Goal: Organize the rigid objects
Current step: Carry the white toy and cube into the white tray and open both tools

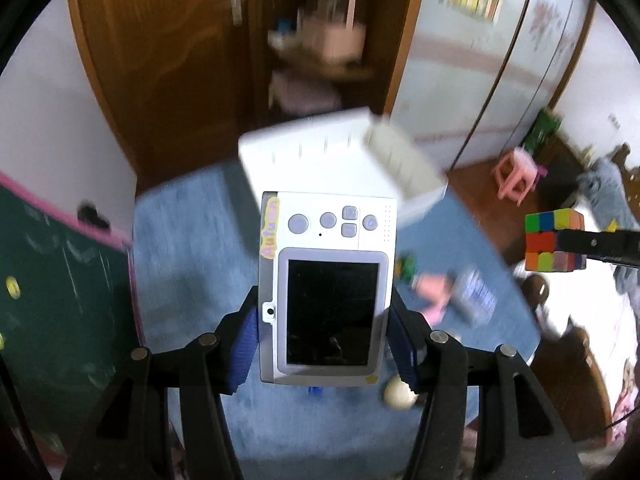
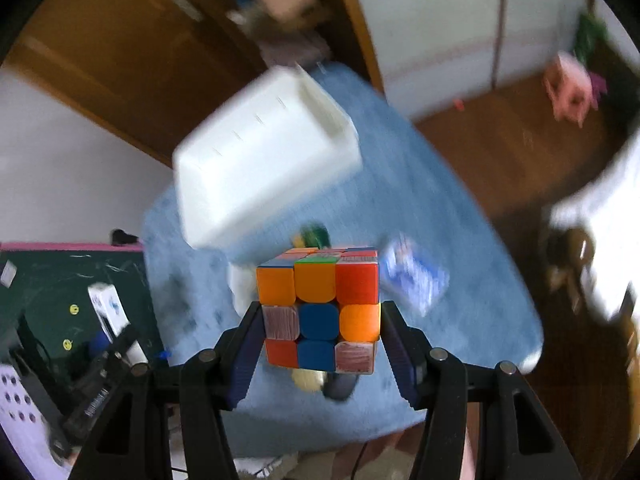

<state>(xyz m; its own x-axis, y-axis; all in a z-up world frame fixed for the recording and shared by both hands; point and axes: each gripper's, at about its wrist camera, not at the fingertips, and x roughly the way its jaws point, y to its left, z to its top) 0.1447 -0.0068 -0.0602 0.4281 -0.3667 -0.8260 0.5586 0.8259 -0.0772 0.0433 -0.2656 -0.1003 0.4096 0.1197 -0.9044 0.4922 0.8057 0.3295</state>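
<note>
blurred white bin [image 2: 264, 160], small table items smeared – cube [image 2: 320, 312] hides some

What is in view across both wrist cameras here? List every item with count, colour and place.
Toy camera: one, white and grey, clamped in the left gripper.
Puzzle cube: one, multicoloured, clamped in the right gripper.
Bin: one, white, on the far part of the blue cloth.
Blue cloth: one, covering the table.
Small box: one, blue and white, on the cloth; too blurred to read.
Stool: one, pink, on the wooden floor.
Board: one, dark green with pink edge, at left.
Left gripper: black with blue pads.
Right gripper: black with blue pads.
</note>
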